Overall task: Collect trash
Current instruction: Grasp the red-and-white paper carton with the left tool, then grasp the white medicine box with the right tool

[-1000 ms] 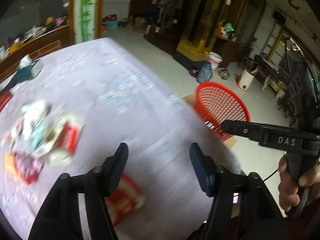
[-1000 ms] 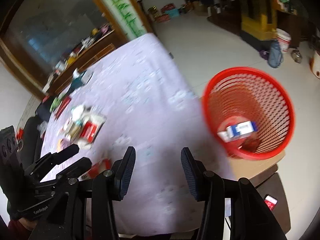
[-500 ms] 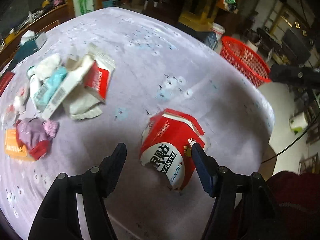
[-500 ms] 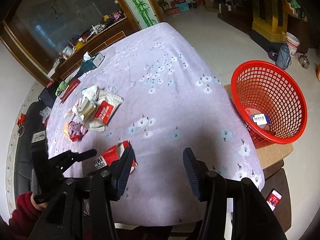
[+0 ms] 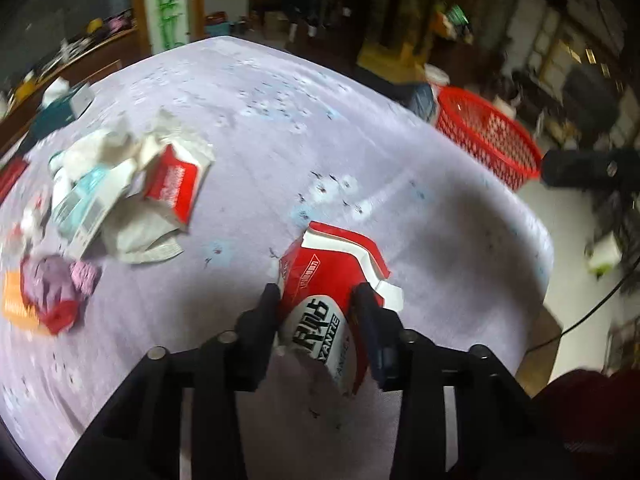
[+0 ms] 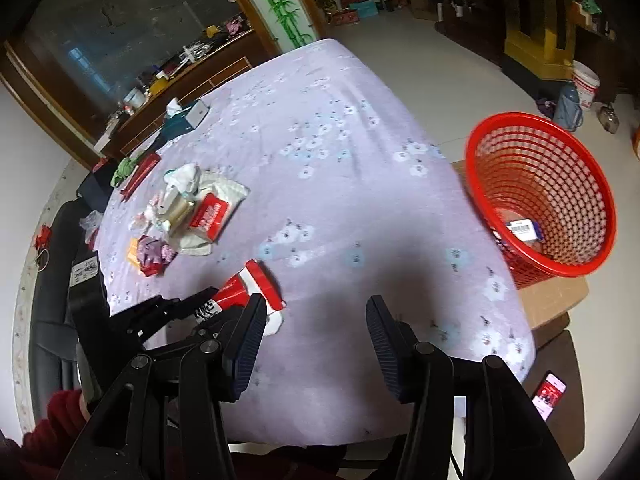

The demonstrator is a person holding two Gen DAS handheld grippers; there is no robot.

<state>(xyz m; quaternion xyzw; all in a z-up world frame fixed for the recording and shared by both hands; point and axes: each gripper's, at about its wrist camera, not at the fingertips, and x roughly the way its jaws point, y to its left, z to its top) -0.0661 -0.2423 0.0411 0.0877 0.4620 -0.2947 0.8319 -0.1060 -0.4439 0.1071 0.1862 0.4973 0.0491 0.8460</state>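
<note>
Left wrist view: the left gripper (image 5: 316, 300) is clamping the red-and-white carton (image 5: 328, 280) between its fingers on the table (image 5: 460, 216). Further right, the right gripper (image 6: 316, 320) is hanging open, the red basket (image 6: 540, 184) sitting ahead-right of it.

red and white carton (image 5: 320, 312): black Chinese characters on its white end, not clear enough to read; under them the Latin letters "YANTE", perhaps one letter short; a second, fainter line reads "ANTE" lower down; a small white framed mark on the red side, unreadable
same carton in the right wrist view (image 6: 244, 292): black lettering on white, partly hidden, unreadable
red packet (image 6: 210, 216) in the trash pile: white print, too small to read
box in the red basket (image 6: 524, 229): white barcode label; digits unreadable
phone (image 6: 549, 395): red screen, print unreadable
</note>
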